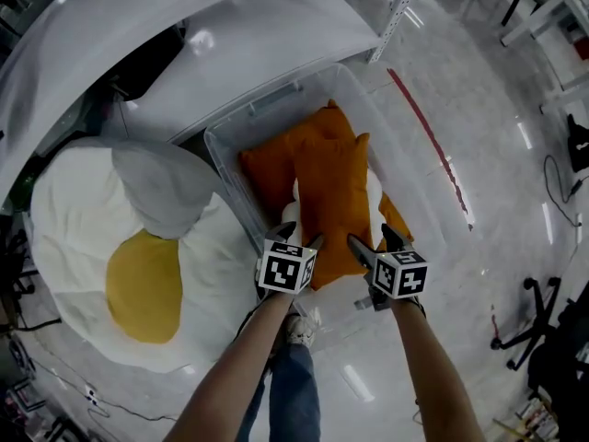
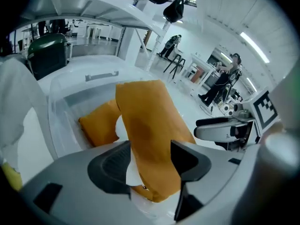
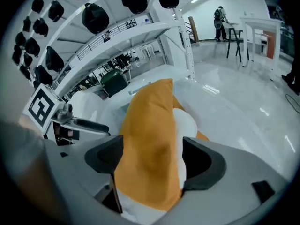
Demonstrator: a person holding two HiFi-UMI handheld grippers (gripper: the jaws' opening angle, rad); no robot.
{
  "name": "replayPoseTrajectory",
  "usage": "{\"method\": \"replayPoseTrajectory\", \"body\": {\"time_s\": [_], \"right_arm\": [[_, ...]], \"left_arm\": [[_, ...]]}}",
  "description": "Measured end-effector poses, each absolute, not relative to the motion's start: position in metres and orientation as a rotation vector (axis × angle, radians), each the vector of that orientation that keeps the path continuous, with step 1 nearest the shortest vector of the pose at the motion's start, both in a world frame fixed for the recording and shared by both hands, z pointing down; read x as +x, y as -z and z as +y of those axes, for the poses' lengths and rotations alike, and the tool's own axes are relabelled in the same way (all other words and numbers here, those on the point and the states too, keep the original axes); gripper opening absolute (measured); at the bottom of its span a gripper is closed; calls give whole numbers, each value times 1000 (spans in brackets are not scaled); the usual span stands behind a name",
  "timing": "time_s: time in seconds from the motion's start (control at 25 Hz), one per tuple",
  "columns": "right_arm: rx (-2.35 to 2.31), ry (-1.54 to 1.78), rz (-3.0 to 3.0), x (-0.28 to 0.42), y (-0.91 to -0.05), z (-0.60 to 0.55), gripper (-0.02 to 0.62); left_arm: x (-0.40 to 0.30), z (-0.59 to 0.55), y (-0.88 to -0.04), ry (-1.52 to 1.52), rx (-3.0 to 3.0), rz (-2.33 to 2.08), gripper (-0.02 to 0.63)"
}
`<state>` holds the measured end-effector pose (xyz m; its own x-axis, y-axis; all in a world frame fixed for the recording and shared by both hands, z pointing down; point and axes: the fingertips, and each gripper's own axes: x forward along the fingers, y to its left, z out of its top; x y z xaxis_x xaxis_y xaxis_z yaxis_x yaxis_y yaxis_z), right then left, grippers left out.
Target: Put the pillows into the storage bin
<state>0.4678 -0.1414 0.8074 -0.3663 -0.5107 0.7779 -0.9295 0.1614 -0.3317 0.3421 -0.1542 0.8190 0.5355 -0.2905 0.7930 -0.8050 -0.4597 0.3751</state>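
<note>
The left gripper point(image 1: 302, 236) and right gripper point(image 1: 373, 239) stand with jaws apart, the top orange pillow point(image 1: 331, 191) between them. It lies in the clear storage bin point(image 1: 226, 159) on 1 more orange pillow point(image 1: 269, 168). Each cube point(image 1: 286, 270) bears black square markers. A fried-egg cushion point(image 1: 138, 284) lies beside the bin.

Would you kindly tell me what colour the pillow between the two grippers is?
Orange; the pillow shows best in the head view.

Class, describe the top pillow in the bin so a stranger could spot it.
Find the clear storage bin on the floor. The top pillow is the long orange one, its near end between the jaws of the left gripper and the right gripper. The other orange pillow lies beneath it, to its left.
</note>
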Motion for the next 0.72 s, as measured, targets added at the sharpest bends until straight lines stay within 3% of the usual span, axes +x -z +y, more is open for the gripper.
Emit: {"method": "replayPoseTrajectory", "body": {"time_s": [0.48, 0.72], "right_arm": [[1397, -1074, -2046, 448, -739, -151, 374], [1491, -994, -2209, 423, -625, -172, 208]], "left_arm": [[330, -170, -742, -708, 2121, -939, 259], [309, -198, -619, -551, 2293, -1046, 153]]}}
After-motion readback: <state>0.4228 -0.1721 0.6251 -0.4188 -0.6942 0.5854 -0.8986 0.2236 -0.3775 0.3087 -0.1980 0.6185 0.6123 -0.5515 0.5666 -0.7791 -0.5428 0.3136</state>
